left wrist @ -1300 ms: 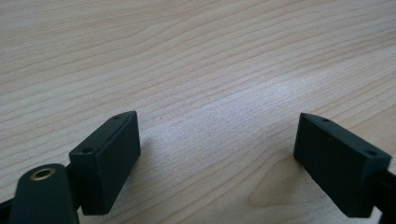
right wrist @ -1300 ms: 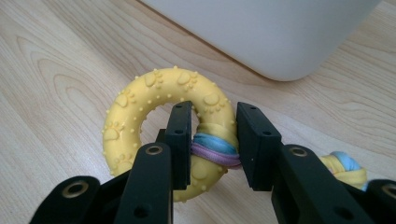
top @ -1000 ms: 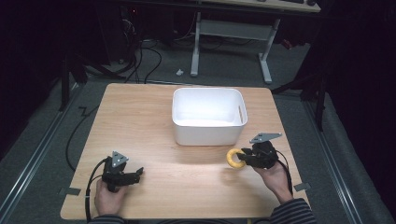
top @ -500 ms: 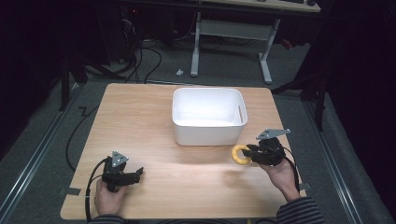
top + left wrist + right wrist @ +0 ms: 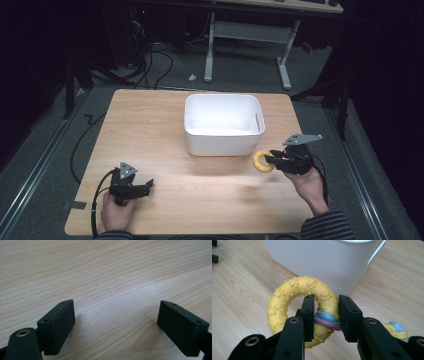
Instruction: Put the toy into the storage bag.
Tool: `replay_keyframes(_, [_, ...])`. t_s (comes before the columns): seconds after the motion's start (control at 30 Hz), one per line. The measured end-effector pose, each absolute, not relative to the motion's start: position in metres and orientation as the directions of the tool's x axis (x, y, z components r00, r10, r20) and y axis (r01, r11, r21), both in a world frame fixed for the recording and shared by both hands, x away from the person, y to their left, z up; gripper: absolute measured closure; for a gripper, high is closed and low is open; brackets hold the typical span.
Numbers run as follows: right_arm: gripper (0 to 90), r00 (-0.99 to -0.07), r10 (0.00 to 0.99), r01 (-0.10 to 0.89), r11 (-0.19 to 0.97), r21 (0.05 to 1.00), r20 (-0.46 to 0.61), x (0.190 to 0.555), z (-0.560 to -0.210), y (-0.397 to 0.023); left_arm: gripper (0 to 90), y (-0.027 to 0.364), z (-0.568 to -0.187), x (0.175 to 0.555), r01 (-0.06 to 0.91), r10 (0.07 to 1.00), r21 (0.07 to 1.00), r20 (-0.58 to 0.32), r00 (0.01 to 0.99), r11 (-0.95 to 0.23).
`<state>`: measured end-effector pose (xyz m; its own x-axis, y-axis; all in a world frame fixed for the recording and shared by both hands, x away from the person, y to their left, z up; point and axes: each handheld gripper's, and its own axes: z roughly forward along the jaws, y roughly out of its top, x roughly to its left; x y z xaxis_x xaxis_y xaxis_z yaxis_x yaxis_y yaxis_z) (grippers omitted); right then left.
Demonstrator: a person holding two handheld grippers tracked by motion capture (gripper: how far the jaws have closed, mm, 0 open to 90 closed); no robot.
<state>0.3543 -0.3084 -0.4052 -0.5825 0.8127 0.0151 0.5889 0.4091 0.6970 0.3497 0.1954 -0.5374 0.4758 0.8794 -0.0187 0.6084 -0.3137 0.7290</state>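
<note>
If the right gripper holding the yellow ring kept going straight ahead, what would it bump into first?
Most likely the white bin. The right gripper, shut on the yellow ring, points at the bin's outer wall just ahead, so the ring would probably touch first.

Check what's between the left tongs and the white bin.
Only bare wood tabletop, per the high view. The left tongs sit open near the table's front edge; the white bin stands apart at centre, nothing between them.
</note>
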Motion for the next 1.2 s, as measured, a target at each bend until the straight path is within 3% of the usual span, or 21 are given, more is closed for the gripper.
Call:
replay_keyframes(0.63, [68.2,-0.56,0.828,0.581,0.408,0.704,-0.018,0.376,-0.374,-0.311,14.9,0.195,-0.538,0.35,0.608,0.88,0.73,-0.018,0.475,-0.313])
replay_keyframes(1.2, [68.2,-0.575,0.813,0.516,0.448,0.731,-0.092,0.398,-0.338,-0.282,14.9,0.195,-0.537,0.35,0.609,0.879,0.729,-0.019,0.476,-0.313])
